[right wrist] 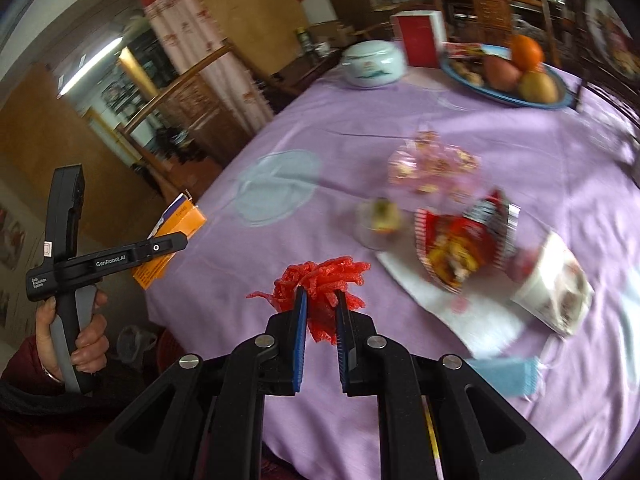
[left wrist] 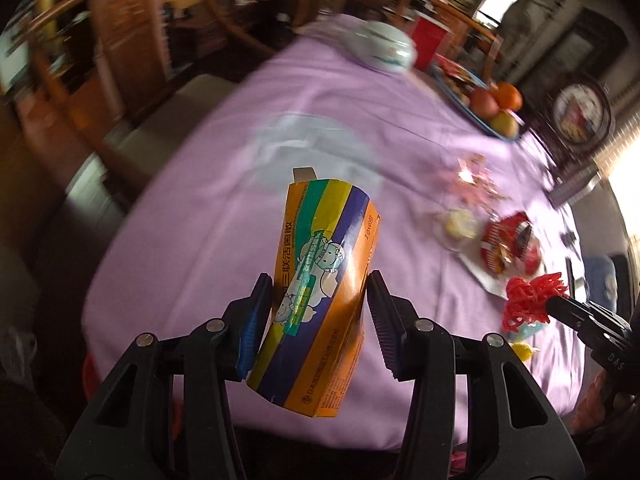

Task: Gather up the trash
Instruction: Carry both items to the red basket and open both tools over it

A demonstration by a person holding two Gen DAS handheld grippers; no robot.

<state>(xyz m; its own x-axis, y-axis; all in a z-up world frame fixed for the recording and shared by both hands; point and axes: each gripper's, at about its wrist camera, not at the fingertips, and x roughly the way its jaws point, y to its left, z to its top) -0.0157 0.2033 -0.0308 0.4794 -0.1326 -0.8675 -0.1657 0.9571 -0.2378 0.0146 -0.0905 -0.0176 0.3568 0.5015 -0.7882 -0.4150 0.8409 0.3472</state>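
The left tongs point(left wrist: 320, 312) grip one orange medicine box point(left wrist: 320, 280), held tilted above the near edge of the worktop point(left wrist: 224, 152). The right tongs point(right wrist: 321, 312) pinch one red mesh net point(right wrist: 320, 280) above the same edge. Beyond them lie one red snack wrapper point(right wrist: 460, 240), one clear pink wrapper point(right wrist: 432, 164), one paper cup point(right wrist: 556, 292) and one blue mask point(right wrist: 504, 376); the left half of the purple cloth is bare.

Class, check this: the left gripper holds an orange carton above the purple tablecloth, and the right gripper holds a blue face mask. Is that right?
Not quite. The right gripper holds a red mesh net, as the right wrist view shows; the blue face mask lies on the tablecloth. The left gripper does hold the orange carton.
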